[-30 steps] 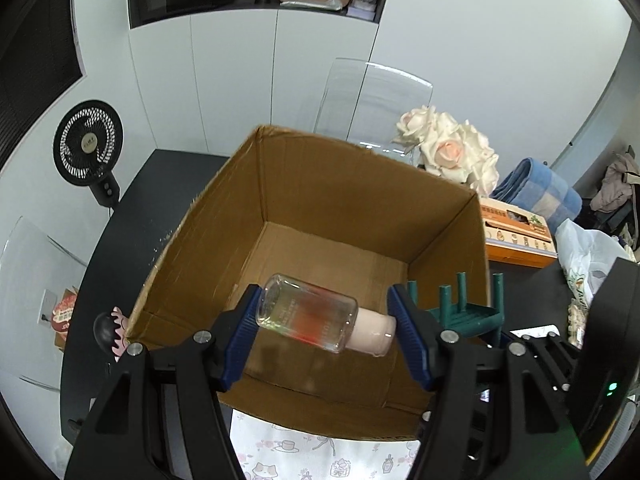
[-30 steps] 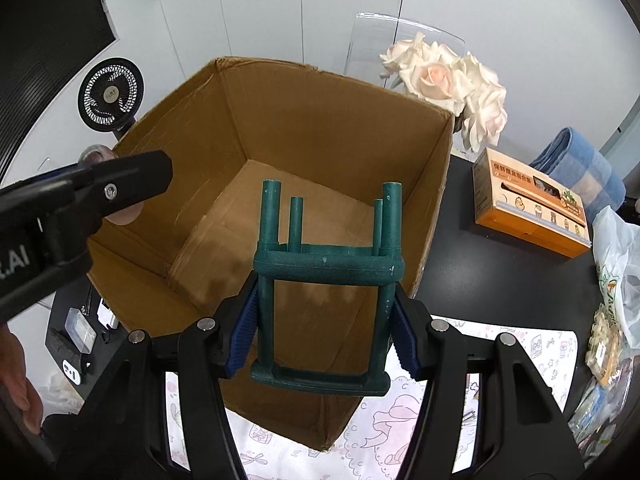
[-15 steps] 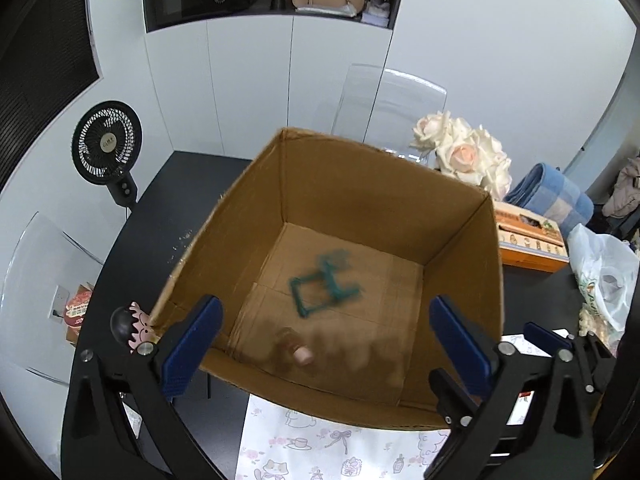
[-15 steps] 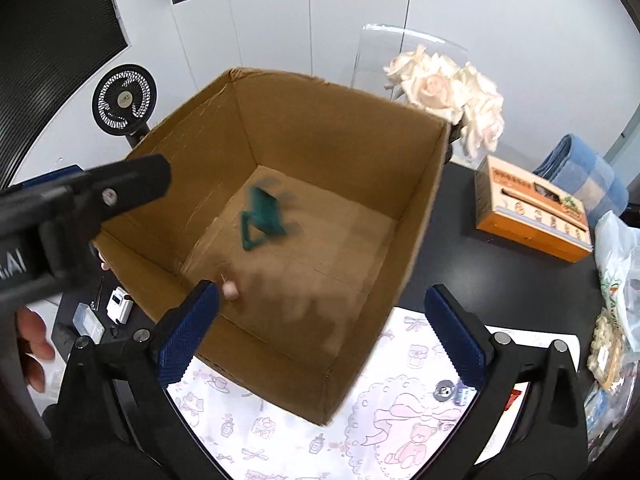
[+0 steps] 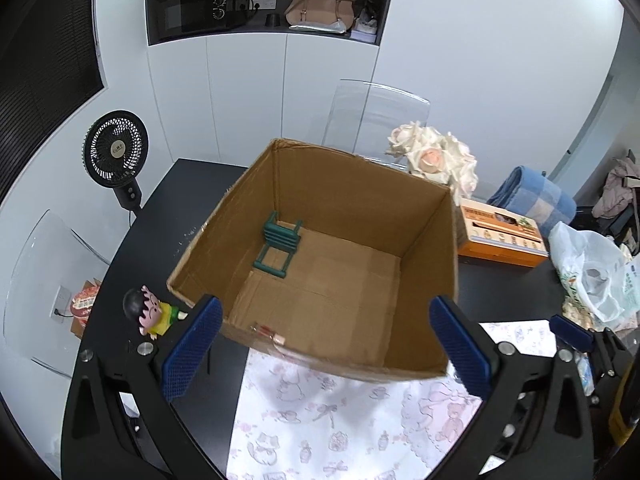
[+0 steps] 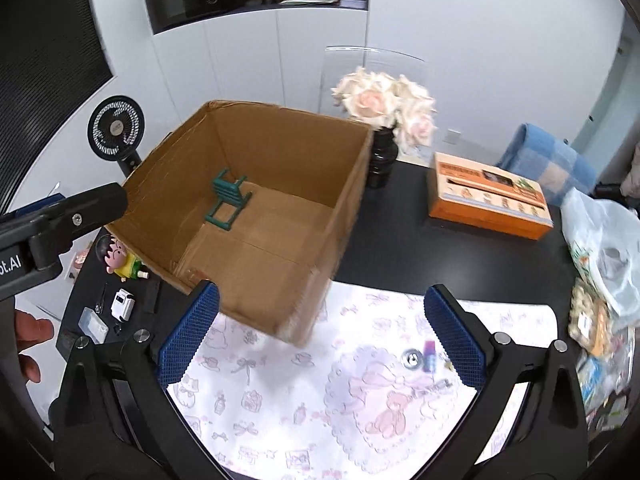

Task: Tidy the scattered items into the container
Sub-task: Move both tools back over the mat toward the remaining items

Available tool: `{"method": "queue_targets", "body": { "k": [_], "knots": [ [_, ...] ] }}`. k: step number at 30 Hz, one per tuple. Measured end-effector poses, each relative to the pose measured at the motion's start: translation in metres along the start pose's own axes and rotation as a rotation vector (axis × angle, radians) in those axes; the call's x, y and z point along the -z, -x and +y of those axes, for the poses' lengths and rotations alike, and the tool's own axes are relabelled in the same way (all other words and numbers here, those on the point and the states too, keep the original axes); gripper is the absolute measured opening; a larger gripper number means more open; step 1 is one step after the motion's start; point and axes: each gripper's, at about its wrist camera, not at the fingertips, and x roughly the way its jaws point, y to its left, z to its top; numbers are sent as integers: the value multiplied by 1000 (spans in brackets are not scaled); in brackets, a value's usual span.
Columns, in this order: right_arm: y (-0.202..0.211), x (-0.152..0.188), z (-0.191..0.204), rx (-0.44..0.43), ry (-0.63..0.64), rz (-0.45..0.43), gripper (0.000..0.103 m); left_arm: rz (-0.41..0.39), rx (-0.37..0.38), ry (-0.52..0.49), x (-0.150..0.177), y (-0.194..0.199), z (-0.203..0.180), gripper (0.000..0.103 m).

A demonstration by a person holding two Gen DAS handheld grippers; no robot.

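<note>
Box's (image 5: 426,236) near wall hides most of the bottle (image 5: 267,333) — only a sliver w/ a pale cap shows at the bottom edge in left view, hard to make out, and small bits on the patterned mat (image 6: 280,408) are blurred. Black worktop (image 6: 404,248) in a white-cupboard room, w/ fan (image 5: 115,151), roses (image 6: 384,100), orange carton (image 6: 486,196) and a cartoon figurine (image 6: 119,259) just left of the box. Inside, a green toy chair (image 5: 279,242) lies tipped near the far-left corner; left tongs (image 5: 326,354) and right tongs (image 6: 320,334) both gape wide, holding nothing.
</note>
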Motion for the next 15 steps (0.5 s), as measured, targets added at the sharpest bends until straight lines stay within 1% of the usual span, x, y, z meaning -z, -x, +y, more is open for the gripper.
{"method": "queue_targets", "body": {
  "k": [5, 9, 12, 15],
  "knots": [
    [26, 13, -19, 24, -3, -31, 103, -31, 17, -16, 7, 20, -16, 103],
    [41, 23, -37, 41, 1, -38, 103, -69, 26, -21, 12, 36, -30, 103],
    [50, 31, -52, 60, 7, -38, 103, -65, 55, -35, 19, 40, -47, 103],
    [56, 36, -67, 81, 15, -39, 103, -78, 79, -62, 28, 45, -68, 103]
  ]
}}
